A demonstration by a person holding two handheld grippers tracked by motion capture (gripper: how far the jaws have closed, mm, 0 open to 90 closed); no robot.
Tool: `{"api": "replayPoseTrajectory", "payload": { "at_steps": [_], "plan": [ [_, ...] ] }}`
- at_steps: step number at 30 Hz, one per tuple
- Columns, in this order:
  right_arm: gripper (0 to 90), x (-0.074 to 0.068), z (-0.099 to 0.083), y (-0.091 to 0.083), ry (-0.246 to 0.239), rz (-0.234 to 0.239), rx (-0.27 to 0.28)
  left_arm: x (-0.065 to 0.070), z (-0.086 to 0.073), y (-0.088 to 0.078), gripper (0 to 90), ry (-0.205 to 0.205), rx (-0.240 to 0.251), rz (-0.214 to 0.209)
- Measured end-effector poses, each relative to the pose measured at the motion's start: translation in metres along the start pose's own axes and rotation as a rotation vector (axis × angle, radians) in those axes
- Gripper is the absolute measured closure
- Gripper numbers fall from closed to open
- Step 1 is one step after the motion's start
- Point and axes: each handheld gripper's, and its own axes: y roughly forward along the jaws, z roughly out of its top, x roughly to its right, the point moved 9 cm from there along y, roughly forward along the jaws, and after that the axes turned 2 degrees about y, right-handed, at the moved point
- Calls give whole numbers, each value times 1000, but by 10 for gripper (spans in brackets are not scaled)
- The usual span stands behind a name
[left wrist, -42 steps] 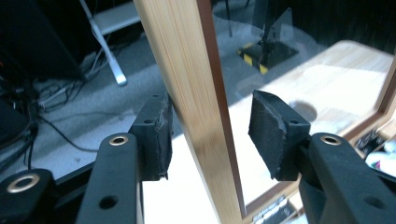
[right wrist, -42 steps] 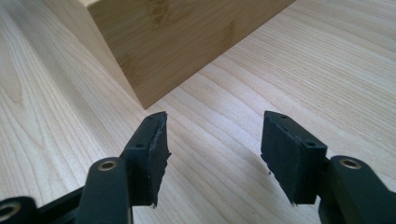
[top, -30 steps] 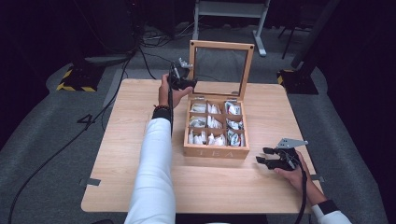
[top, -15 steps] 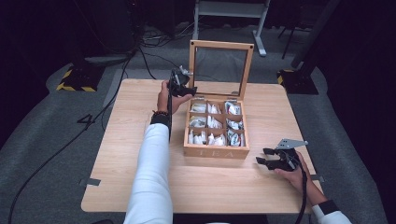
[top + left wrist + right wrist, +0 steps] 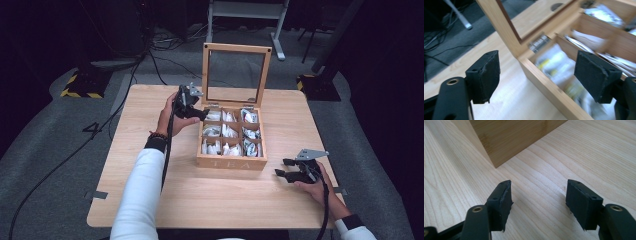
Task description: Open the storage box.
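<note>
Blurring in the left gripper view, the packets (image 5: 564,67) inside the tea box (image 5: 231,161) are staying unreadable. Box is sitting mid-counter (image 5: 150,195), long axis running near-to-far, lid (image 5: 236,75) standing upright at the far edge. Left tongs (image 5: 200,114) have just been opening, straddling the box's far left corner, clamping nothing. Right tongs (image 5: 284,167) are resting apart, empty, near the front right corner.
</note>
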Motion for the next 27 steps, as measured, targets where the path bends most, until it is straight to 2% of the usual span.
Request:
{"api": "replayPoseTrajectory", "payload": {
  "at_steps": [3,9,12,14,17,20,24,27],
  "plan": [
    [357,-1,0,0,-9,5,-2,6,-14,-13,191,40,-17,12],
    [340,0,0,1,-4,5,4,13,-37,-36,176,48,-11,-2],
    [330,1,0,1,7,-1,7,15,-50,-46,174,69,-19,17],
    [319,2,0,1,13,-9,8,18,-57,-53,174,68,-13,9],
    [301,3,0,1,14,-15,5,23,-72,-60,174,79,-30,3],
    [277,3,0,2,29,-16,8,27,-83,-65,172,110,-39,30],
    [282,4,0,1,39,-28,-7,36,-96,-75,171,128,-31,39],
    [312,6,3,-3,52,-24,12,43,-110,-78,171,129,-45,23]
  ]
}}
